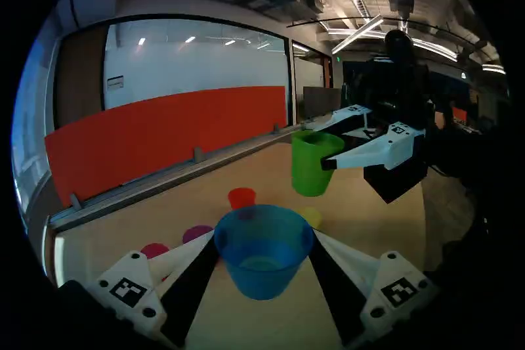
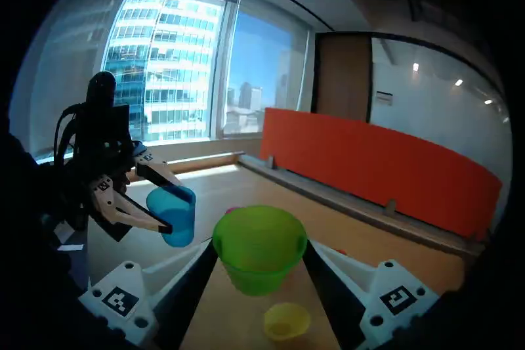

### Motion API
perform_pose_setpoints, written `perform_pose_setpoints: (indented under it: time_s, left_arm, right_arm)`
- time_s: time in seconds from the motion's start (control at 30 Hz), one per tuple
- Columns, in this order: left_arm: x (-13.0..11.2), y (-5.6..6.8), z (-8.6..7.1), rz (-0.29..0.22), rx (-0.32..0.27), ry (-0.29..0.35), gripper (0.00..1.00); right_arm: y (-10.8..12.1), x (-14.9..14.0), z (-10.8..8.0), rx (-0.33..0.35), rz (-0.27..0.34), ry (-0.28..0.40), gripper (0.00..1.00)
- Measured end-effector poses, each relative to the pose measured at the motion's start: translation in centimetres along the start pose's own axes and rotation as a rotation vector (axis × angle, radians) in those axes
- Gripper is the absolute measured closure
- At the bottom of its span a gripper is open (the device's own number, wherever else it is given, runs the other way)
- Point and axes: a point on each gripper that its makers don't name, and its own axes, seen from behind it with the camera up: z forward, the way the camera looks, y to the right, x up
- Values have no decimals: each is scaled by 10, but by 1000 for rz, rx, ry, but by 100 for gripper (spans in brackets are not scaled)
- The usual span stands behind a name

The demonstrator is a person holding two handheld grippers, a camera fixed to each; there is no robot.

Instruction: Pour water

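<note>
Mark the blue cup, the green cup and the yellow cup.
blue cup (image 1: 262,281), left gripper view, on its front wall below the rim.
green cup (image 2: 257,276), right gripper view, on its front wall.
yellow cup (image 2: 286,322), right gripper view, on its open top, seen from above.

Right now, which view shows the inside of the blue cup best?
The left gripper view: the blue cup is close, its open top seen from slightly above, so the inside shows. The right gripper view shows the cup farther off, mostly from the side.
</note>
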Motion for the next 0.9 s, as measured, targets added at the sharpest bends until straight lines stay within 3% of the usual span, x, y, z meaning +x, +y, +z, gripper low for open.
perform_pose_setpoints:
  time_s: [0.37, 0.9]
  left_arm:
    - [16, 2, -2, -9, 2, 60, 12]
    - [32, 4, 1, -33, -9, 125, 12]
  right_arm:
    - [9, 19, -3, -23, 43, 117, 8]
    - [15, 28, -6, -40, 13, 167, 8]
